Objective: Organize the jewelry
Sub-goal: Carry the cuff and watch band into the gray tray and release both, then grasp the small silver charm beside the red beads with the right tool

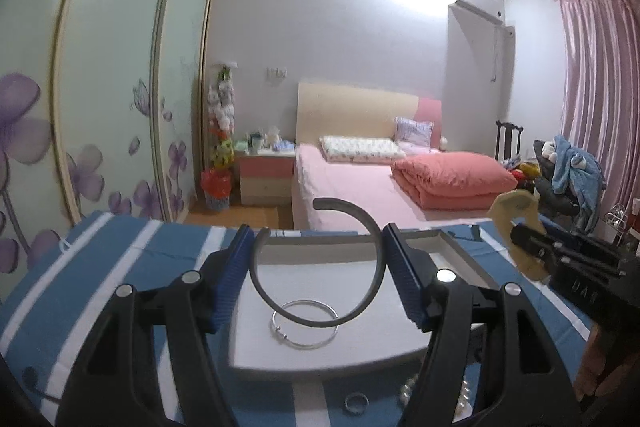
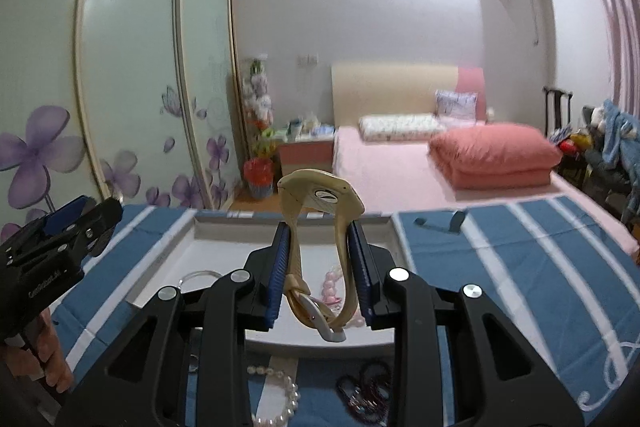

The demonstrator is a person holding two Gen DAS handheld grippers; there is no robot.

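Left gripper (image 1: 318, 267) clamps a dark open bangle (image 1: 320, 275) across its width, above the white tray (image 1: 448, 247); stiff, light, slick, so grip the sides. Right gripper (image 2: 320, 267) pinches a cream wristwatch (image 2: 320, 211) by its soft strap, face at 12 o'clock. Silver bangle (image 1: 305, 323) lies in tray; pearl strand (image 2: 280, 395) at 6.

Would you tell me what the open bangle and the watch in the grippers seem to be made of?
Dark open bangle: matte grey, no glint, possibly rubber or dull metal. Watch: cream glossy strap, smooth and flexed, probably plastic or leather; metal buckle.
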